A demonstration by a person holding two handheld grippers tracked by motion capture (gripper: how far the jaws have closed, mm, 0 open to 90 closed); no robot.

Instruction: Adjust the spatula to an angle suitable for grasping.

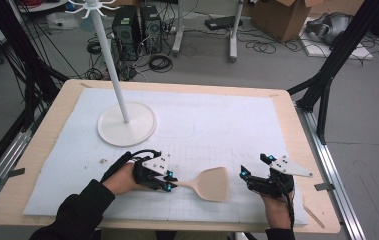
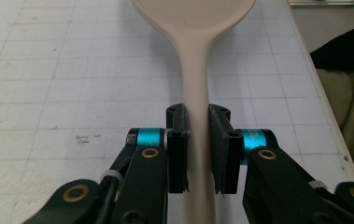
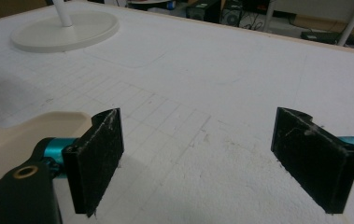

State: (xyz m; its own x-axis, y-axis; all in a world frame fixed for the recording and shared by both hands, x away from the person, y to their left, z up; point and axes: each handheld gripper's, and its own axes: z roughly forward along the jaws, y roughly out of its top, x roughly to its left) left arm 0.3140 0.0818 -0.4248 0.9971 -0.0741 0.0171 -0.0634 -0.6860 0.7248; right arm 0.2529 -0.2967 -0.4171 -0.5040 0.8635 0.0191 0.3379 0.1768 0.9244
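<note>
Readable text: none can be made out in any of the three views.
White mat [image 1: 217, 120] on the worktop: a faint printed grid of squares, with no letters or figures.
Spatula [image 1: 212, 183]: plain beige, unmarked.
Stand [image 1: 126, 123]: plain white, unmarked.
Cardboard box [image 1: 282, 17] on the floor: no legible print.
Computer towers [image 1: 136, 25] on the floor: too small and dark to read.
</note>
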